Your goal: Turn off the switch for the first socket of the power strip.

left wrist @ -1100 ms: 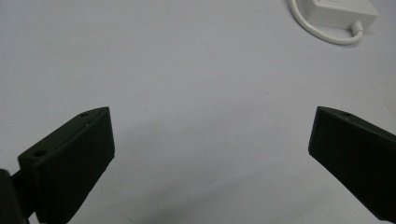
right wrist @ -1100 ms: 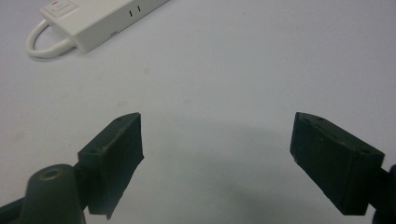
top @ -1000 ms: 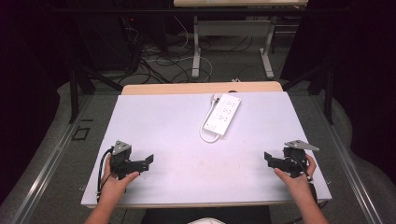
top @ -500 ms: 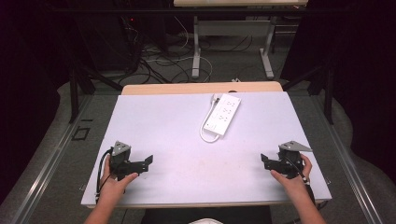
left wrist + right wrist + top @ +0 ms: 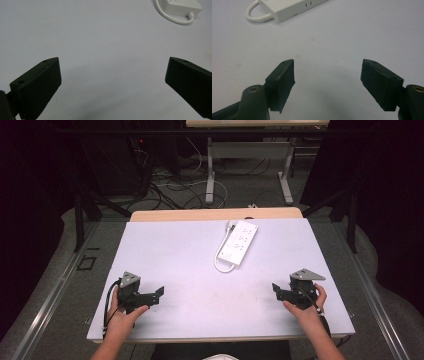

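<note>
High view: fixed above the near edge, looking forward and down; takes in the whole table [image 5: 200, 270] plus the floor beyond. Left gripper view: low, close over the tabletop, facing along its jaws. Right gripper view: likewise. All three share the white power strip [image 5: 240, 242] [image 5: 181, 6] [image 5: 287, 7] at the far centre.

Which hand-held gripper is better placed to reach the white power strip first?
Probably right: the right hand-held gripper looks slightly nearer the power strip than the left hand-held gripper. Both are open and empty.
</note>
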Demonstrator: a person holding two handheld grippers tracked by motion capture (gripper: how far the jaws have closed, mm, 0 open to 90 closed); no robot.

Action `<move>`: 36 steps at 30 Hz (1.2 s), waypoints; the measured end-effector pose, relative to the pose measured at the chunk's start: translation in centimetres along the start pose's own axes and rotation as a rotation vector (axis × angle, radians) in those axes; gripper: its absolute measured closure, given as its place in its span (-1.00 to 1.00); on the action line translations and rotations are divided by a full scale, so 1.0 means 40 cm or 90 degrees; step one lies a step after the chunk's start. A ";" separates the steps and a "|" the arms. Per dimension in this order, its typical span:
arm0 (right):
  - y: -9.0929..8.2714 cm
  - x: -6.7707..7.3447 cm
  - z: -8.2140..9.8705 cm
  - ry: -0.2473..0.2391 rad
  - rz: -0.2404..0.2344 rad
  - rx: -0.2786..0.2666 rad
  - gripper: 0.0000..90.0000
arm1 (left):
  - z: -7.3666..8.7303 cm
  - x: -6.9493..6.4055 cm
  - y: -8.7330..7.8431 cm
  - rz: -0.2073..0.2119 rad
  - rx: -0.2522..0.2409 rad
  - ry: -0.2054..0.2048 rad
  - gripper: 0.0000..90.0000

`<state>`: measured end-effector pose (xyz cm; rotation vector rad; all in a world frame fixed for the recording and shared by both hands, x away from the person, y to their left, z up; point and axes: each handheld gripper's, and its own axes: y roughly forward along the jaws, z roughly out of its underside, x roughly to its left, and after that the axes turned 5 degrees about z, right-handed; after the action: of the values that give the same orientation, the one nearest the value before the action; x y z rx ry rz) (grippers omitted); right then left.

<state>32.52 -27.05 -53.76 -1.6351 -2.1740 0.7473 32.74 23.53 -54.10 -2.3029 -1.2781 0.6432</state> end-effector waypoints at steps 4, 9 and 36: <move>0.011 0.007 -0.004 -0.005 -0.015 -0.006 -0.34 | -0.001 0.000 -0.001 0.001 0.006 0.002 -0.99; 0.021 0.017 -0.013 -0.019 -0.020 -0.010 -0.27 | -0.001 -0.001 0.000 0.001 0.004 0.003 -0.99; 0.034 0.066 -0.133 -0.093 -0.098 0.047 -0.25 | 0.001 -0.001 0.001 -0.001 0.005 0.001 -0.98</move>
<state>35.70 -23.10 -50.37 -1.3994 -2.3108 0.9141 32.72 23.47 -54.14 -2.2962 -1.2746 0.6446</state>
